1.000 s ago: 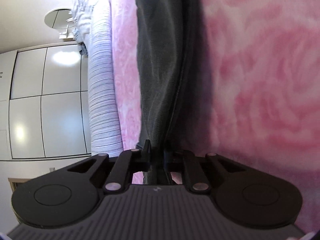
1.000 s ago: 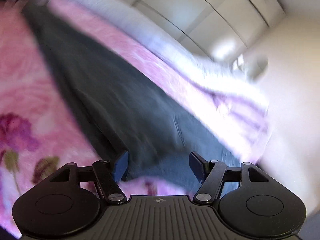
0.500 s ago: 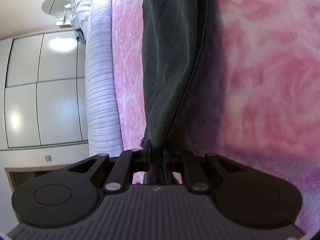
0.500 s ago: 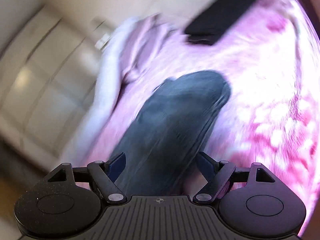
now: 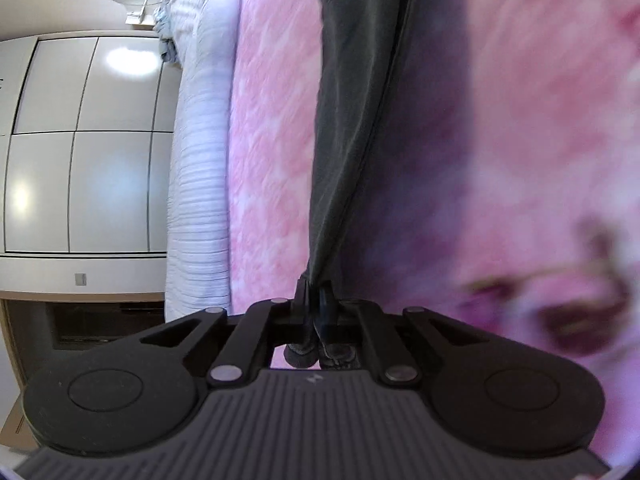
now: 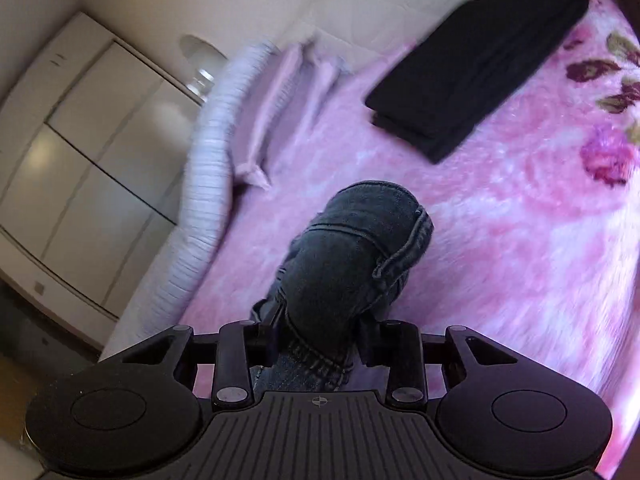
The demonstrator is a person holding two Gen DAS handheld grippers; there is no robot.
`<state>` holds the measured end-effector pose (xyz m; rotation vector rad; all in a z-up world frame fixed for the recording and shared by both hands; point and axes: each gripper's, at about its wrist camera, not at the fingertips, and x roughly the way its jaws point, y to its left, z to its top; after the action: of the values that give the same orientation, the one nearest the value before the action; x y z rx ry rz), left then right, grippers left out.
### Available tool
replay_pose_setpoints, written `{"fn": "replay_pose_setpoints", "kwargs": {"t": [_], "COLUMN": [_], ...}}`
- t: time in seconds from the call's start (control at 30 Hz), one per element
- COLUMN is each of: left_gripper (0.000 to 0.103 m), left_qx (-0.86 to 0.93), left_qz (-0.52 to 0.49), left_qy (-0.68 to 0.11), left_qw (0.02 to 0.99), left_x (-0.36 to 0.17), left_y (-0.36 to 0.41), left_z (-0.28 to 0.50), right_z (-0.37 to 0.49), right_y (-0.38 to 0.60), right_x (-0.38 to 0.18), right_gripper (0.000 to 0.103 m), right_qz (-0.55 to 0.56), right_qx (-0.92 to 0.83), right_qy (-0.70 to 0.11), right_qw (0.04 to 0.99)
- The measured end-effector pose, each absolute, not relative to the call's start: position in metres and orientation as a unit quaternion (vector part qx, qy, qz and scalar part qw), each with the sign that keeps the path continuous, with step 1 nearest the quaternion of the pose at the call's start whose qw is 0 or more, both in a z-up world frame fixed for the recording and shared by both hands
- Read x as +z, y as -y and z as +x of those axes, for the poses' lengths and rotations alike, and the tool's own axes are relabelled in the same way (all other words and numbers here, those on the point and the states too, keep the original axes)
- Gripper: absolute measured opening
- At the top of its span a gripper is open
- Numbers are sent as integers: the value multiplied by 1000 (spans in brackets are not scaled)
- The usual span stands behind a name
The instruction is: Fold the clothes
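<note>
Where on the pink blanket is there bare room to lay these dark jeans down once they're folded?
The widest free patch of pink blanket lies between the dark jeans and the folded black garment, running toward the flower print. A narrower strip runs between the jeans and the striped white bedding. It is crowded around the lilac cloth beside that bedding.

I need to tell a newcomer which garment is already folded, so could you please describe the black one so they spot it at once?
Start at the pink flowered blanket covering the bed. Toward its far end lies the black folded garment, flat and stacked in neat layers. Unlike the dark grey jeans bunched nearer the camera, nothing touches it.
</note>
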<state>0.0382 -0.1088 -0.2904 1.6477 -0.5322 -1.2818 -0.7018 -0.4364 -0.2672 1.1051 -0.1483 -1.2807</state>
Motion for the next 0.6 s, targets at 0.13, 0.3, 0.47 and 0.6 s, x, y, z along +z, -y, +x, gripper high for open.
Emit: {"fn": "replay_pose_setpoints", "kwargs": {"t": [0.13, 0.3, 0.47, 0.6], "left_gripper": [4, 8, 14, 54], "left_qx": [-532, -489, -496, -552], "left_qz": [674, 696, 662, 604], "left_qy": [203, 223, 181, 156], "left_qw": [471, 476, 533, 553], "left_x": [-293, -319, -312, -301], "left_y": [65, 47, 47, 43], "left_z": [10, 21, 46, 41], "right_z": [-705, -672, -574, -461], "right_y": [427, 361, 297, 243], "right_x": [-276, -253, -229, -226], "right_gripper": [46, 59, 63, 67], "right_qz": [498, 417, 319, 228], "right_qx": [-576, -605, -528, -407], "right_qy": [24, -19, -98, -175], "right_qw": [648, 679, 781, 867]}}
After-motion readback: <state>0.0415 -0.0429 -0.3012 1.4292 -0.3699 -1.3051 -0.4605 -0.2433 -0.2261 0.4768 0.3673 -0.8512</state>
